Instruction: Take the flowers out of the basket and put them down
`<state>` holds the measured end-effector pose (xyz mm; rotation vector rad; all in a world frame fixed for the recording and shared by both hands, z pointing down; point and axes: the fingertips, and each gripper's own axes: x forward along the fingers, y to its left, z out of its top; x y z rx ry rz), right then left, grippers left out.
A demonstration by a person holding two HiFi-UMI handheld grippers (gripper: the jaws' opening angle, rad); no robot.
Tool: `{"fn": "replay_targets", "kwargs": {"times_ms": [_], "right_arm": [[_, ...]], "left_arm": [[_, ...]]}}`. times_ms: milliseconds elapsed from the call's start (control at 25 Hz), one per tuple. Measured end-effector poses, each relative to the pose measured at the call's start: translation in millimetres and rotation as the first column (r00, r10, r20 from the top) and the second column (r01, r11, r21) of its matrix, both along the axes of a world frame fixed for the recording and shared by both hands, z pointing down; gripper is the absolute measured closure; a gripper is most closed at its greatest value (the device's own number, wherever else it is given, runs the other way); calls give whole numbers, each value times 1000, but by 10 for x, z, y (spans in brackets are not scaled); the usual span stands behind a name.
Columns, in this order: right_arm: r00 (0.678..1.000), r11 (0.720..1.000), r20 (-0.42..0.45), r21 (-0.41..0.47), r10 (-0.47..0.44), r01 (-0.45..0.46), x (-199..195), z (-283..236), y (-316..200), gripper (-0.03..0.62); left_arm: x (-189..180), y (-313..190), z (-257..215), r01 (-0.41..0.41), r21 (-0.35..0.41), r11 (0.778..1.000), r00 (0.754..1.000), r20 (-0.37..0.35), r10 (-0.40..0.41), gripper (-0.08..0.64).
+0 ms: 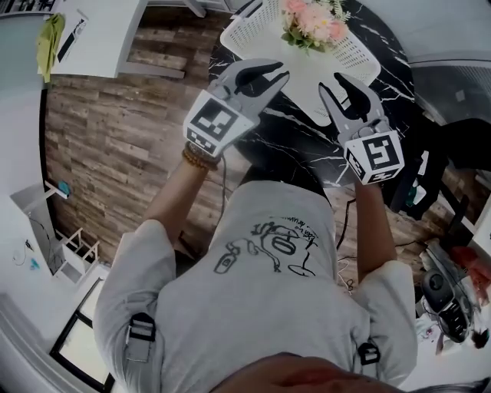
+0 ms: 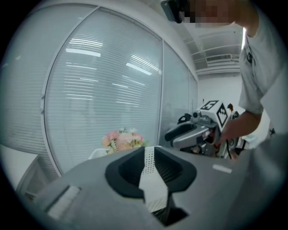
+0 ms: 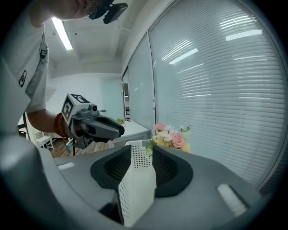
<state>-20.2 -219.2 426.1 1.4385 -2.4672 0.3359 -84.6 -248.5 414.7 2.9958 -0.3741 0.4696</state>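
The pink flowers (image 1: 311,21) sit in the white basket (image 1: 249,31). The left gripper (image 1: 270,77) and right gripper (image 1: 332,86) hang at the basket's near side, jaws a little apart (white mesh shows in each gap).

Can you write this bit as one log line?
left gripper: open | right gripper: open | basket: showing in both jaw gaps | flowers: in basket

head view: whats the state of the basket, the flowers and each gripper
basket: upright on the black table, flowers inside
flowers: upright in the basket, not yet out
left gripper: open, jaws slightly apart, basket mesh in the gap
right gripper: open, jaws wider apart, basket mesh in the gap
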Motion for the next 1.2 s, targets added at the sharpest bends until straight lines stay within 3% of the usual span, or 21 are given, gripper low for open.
{"fn": "replay_targets", "kwargs": {"times_ms": [560,1200], "right_arm": [[999,988,-32,-153,-29,24,170,794,-518,250],[990,969,-77,-226,-122,102,256,1235,-952,176]], "left_arm": [[131,-569,788,-83,-7,997,974,211,83,374],[382,-902,1388,-225,-57,973,884,407,228,238]]}}
